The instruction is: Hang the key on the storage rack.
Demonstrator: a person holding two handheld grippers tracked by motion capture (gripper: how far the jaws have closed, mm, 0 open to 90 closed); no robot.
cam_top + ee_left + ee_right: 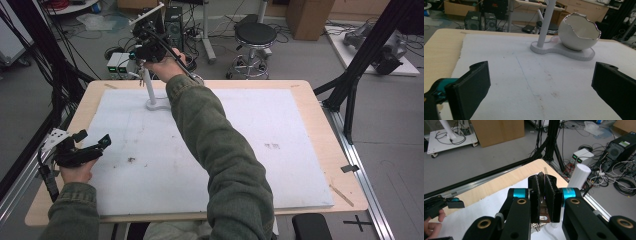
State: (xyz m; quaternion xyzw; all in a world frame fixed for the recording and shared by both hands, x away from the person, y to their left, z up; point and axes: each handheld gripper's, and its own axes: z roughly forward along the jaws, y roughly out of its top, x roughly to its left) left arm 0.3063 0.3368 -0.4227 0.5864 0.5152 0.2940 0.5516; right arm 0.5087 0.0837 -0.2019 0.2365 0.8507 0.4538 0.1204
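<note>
Grippers: I count two. The left gripper [93,140] sits at the near left edge of the white foam board [280,165], jaws spread wide with nothing between them.
Right gripper: the right gripper [145,52] is reached across to the far left of the board, above the stand; in its own view [545,195] the jaws are nearly closed on a thin metallic piece [544,216] — I cannot make out what it is.
Stand: one white stand [560,48], a flat two-lobed base with an upright post [545,25] on one lobe; it stands on the far left part of the board.
Bowl: one white bowl [579,32] shaped like a cracked eggshell, with a jagged silvery rim, upright on the other lobe of the base, just beside the post.
Hidden: from the high view I see the post [149,87] and part of the base, but the green sleeve [220,150] covers the bowl; the post's top is cut off in the left gripper view.
Table: one wooden table [325,150] under the board.
Background: one black stool [255,37] stands beyond the table's far edge.
</note>
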